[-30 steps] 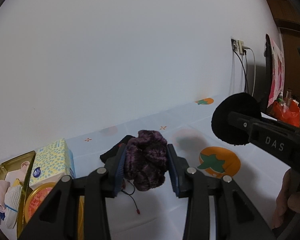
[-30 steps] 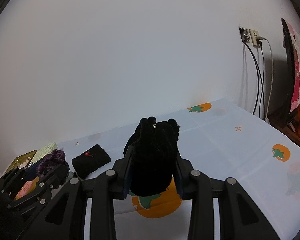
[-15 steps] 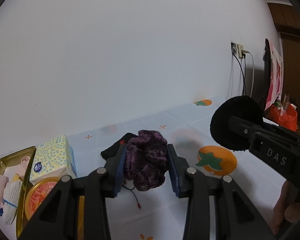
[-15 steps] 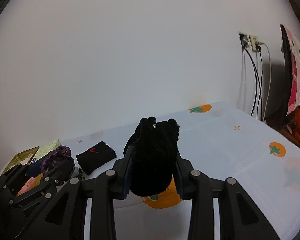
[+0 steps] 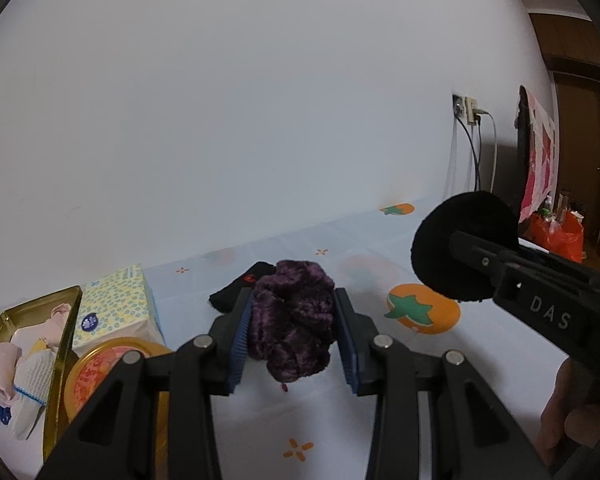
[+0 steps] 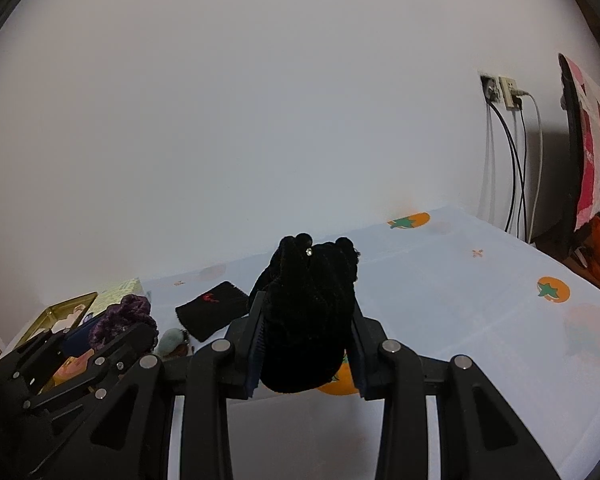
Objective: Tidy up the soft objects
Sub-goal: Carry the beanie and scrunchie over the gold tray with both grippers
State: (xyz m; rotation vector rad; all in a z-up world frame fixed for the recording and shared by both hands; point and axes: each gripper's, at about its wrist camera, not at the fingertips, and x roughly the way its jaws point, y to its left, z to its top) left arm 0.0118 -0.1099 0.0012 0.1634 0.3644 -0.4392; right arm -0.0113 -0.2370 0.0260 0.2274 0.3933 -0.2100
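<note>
My left gripper [image 5: 294, 330] is shut on a fuzzy purple scrunchie [image 5: 292, 316], held above the white tablecloth [image 5: 340, 420]. My right gripper [image 6: 306, 340] is shut on a black velvet scrunchie [image 6: 308, 312], also off the table. The black scrunchie [image 5: 462, 246] and the right gripper's arm show at the right of the left wrist view. The purple scrunchie [image 6: 122, 320] shows at the lower left of the right wrist view. A black wristband [image 6: 212, 310] with a red mark lies flat on the cloth behind both. A gold tin [image 5: 66, 300] at far left holds folded cloths.
A tissue box [image 5: 116, 304] stands beside the gold tin, with a round orange-lidded tin [image 5: 100, 368] in front of it. A small pale green fluffy item [image 6: 172, 340] lies by the wristband. Cables [image 6: 516, 184] hang from a wall socket at the right. A person's hand [image 5: 564, 420] shows at lower right.
Both grippers have drifted slowly across the table with their scrunchies held; the gold tin and tissue box now show more fully at the left. Neither grip has changed.
</note>
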